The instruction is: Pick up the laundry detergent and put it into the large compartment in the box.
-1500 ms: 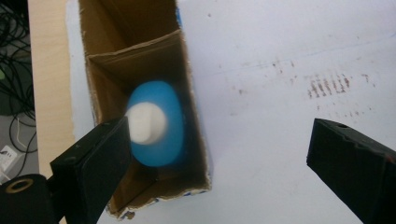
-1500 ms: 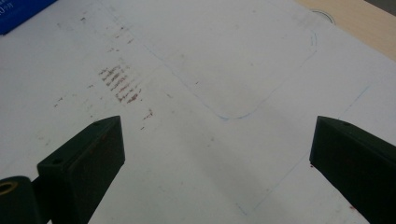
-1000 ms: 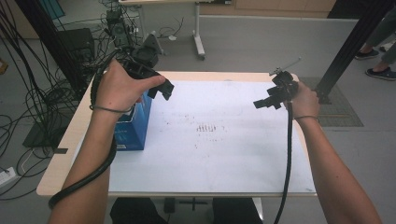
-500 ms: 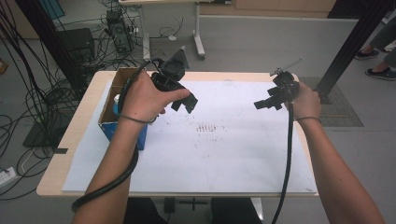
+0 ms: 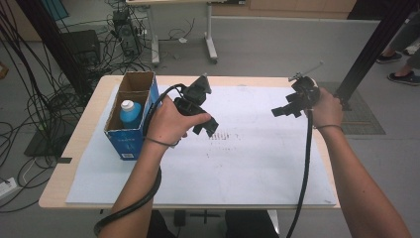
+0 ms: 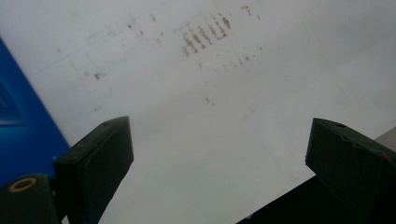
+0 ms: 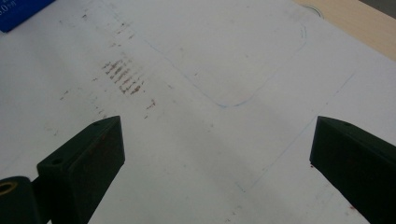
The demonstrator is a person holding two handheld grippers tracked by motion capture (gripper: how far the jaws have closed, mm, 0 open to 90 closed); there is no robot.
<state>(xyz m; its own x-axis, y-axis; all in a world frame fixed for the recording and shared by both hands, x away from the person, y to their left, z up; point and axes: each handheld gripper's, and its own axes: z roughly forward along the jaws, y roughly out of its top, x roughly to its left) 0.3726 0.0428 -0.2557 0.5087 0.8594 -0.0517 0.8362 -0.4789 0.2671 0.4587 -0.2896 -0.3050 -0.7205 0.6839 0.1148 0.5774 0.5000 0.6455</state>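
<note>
An open blue cardboard box [image 5: 130,141] stands at the table's left side, and a blue bottle with a white cap [image 5: 130,113] sits upright inside it. My left gripper [image 5: 207,128] hovers over the white paper [image 5: 247,163] just right of the box, open and empty. In the left gripper view its jaws stand wide apart over the stained paper [image 6: 205,107], with the box's blue wall [image 6: 18,116] at the left edge. My right gripper [image 5: 281,111] hangs open and empty above the paper's far right part. Its own view looks down on the paper [image 7: 210,93] and a faint blue outline [image 7: 261,88].
The white paper covers most of the wooden table [image 5: 84,144] and carries a patch of brown marks [image 5: 225,136] near the middle. Cables and equipment [image 5: 124,29] lie on the floor beyond the table's far left. A black post [image 5: 369,54] stands at the right.
My left gripper has moved right, from above the box to over the paper, uncovering the box and the bottle in it. The right gripper has stayed in place.
</note>
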